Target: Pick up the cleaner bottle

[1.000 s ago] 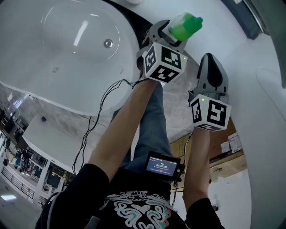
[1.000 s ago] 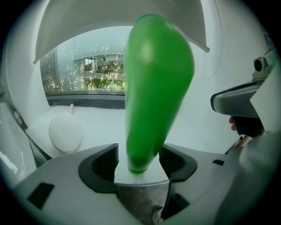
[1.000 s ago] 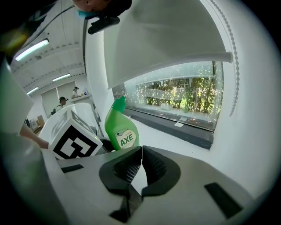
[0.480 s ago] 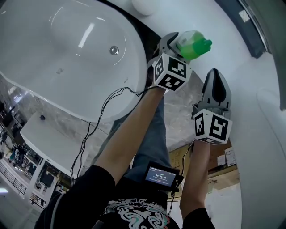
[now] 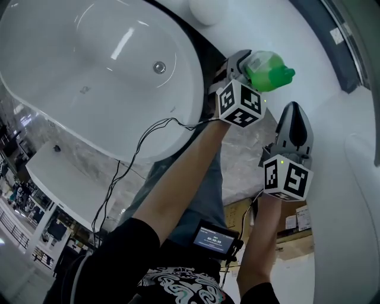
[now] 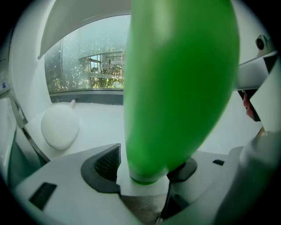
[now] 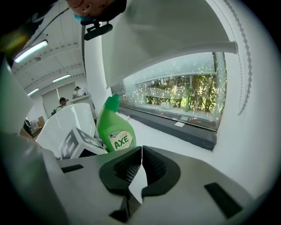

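Note:
The green cleaner bottle (image 5: 267,70) is clamped in my left gripper (image 5: 246,68), lifted off the white ledge. In the left gripper view the bottle (image 6: 180,88) fills the frame, its base pinched between the dark pads (image 6: 105,165). In the right gripper view the same bottle (image 7: 115,129) shows its AXE label, upright beside the left gripper's marker cube (image 7: 77,143). My right gripper (image 5: 295,126) hovers to the right of the bottle, jaws pressed together with nothing between them (image 7: 140,169).
A large white bathtub (image 5: 77,71) lies at the left with its drain (image 5: 158,67). A white rounded object (image 5: 209,9) rests on the ledge (image 5: 309,65) behind the bottle. A dark window sill (image 7: 175,125) runs along the wall. Cables (image 5: 142,142) hang from my left arm.
My left gripper has carried the bottle rightward and slightly lower in the head view. The right gripper drifted the same way, still shut and empty.

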Demonstrator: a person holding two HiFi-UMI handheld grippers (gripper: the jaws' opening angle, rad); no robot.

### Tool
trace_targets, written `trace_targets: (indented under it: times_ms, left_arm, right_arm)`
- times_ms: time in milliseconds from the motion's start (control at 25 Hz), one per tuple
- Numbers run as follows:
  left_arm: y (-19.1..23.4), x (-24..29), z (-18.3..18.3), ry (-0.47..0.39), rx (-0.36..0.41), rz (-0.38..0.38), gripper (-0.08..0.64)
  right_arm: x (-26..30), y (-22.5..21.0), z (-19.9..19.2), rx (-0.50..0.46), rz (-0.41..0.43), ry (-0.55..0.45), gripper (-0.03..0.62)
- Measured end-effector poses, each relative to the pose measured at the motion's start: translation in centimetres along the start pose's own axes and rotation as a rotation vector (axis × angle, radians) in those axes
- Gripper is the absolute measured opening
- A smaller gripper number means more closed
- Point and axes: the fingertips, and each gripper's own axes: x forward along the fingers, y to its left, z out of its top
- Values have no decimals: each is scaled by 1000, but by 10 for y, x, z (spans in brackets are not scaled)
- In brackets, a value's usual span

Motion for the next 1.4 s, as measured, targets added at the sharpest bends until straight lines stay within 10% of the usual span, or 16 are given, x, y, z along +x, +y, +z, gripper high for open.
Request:
trace_targets:
  times_ms: [600,1400]
  left_arm:
    - [2,12,-9,-20,33,42,259]
    - [2,9,-7,-67,9,-107,212]
  right_arm:
    - [-4,6,-9,31,42,-15,28]
    - [-1,15,-23,23,57,-23,28]
